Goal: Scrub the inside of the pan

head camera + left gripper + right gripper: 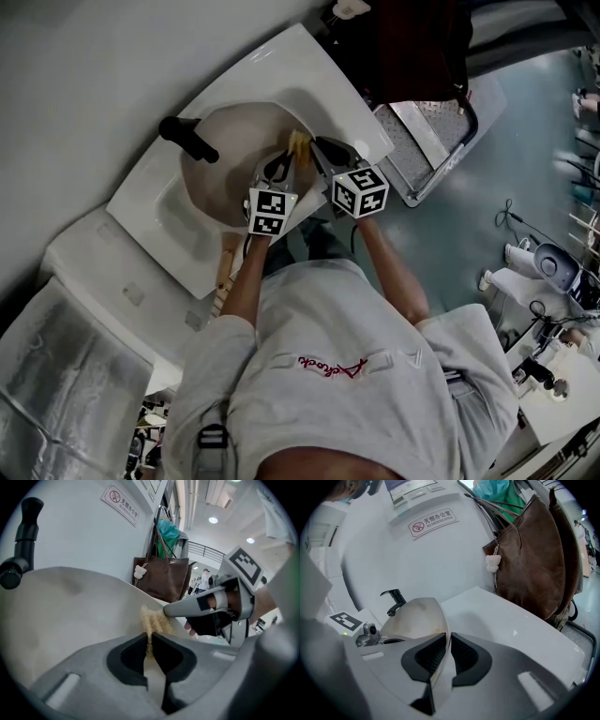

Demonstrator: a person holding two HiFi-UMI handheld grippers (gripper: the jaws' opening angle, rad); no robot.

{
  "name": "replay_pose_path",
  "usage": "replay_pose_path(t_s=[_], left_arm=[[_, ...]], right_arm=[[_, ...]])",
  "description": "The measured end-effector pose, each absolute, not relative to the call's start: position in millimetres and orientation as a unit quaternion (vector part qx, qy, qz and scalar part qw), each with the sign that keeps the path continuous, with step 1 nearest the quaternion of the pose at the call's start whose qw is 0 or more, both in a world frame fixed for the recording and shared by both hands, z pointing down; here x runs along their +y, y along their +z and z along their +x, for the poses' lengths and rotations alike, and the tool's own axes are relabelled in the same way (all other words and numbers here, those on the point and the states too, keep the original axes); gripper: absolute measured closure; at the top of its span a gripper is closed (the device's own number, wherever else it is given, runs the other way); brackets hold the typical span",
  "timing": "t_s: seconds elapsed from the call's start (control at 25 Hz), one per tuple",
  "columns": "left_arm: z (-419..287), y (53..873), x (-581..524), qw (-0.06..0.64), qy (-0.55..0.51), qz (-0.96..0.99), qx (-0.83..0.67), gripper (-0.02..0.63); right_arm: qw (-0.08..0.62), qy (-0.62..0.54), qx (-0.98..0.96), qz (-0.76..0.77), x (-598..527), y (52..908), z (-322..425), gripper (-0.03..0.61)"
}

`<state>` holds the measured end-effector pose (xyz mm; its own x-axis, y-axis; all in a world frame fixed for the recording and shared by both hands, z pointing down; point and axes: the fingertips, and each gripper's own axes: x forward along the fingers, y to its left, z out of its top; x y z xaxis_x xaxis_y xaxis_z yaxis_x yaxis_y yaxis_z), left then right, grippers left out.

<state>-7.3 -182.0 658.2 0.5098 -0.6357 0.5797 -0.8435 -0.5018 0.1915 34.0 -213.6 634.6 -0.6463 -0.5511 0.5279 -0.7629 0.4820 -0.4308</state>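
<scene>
Only seen close: L gripper [150, 641] on scrubber [152, 619], R gripper [446, 651] on pan [415, 616].

An office washroom corner (by its look): white washbasin [309, 66]; black tap [187, 139]; no-smoking office sign [433, 523].

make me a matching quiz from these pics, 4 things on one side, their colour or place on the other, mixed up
1 scrub pad
2 pan
3 faucet
4 bag

a black
b rim clamped in the right hand-held gripper
c brown, beside the sink
d pinched in the left hand-held gripper

Pairs: 1-d, 2-b, 3-a, 4-c
</scene>
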Motion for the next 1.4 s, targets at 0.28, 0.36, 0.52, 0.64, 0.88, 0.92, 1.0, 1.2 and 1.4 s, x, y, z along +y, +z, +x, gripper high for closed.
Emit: replay_pose_path(t_s=[0.28, 0.36, 0.52, 0.64, 0.88, 0.92, 1.0, 1.2, 1.4], left_arm=[[-66.9, 656.7, -195.3, 0.247, 0.211, 0.795, -0.511, 0.588], [-86.9, 658.6, -197.6, 0.253, 0.212, 0.780, -0.532, 0.588], [-114.3, 657.7, -198.7, 0.261, 0.207, 0.755, -0.564, 0.588], [-123.3, 656.7, -198.4, 0.265, 0.205, 0.742, -0.580, 0.588], [-131.7, 661.3, -198.6, 0.277, 0.206, 0.727, -0.594, 0.588], [-130.3, 663.2, -198.5, 0.277, 0.208, 0.729, -0.590, 0.588], [-126.7, 667.4, -198.2, 0.279, 0.215, 0.732, -0.584, 0.588], [-110.1, 677.7, -196.1, 0.279, 0.235, 0.743, -0.562, 0.588], [-85.2, 687.3, -191.0, 0.273, 0.263, 0.760, -0.529, 0.588]], right_arm=[[0.161, 0.328, -0.845, 0.389, -213.5, 634.8, 33.8, 0.538], [0.160, 0.329, -0.845, 0.390, -213.4, 634.9, 34.0, 0.539], [0.159, 0.329, -0.845, 0.390, -213.5, 635.3, 34.2, 0.538], [0.158, 0.329, -0.845, 0.391, -213.7, 634.8, 34.0, 0.538], [0.159, 0.328, -0.845, 0.391, -213.3, 634.3, 33.9, 0.538], [0.159, 0.328, -0.845, 0.392, -213.2, 634.4, 34.2, 0.538], [0.159, 0.327, -0.845, 0.393, -213.3, 634.6, 34.3, 0.538], [0.158, 0.327, -0.844, 0.395, -213.1, 634.7, 33.7, 0.540], [0.158, 0.328, -0.843, 0.397, -213.1, 635.2, 34.0, 0.540]])
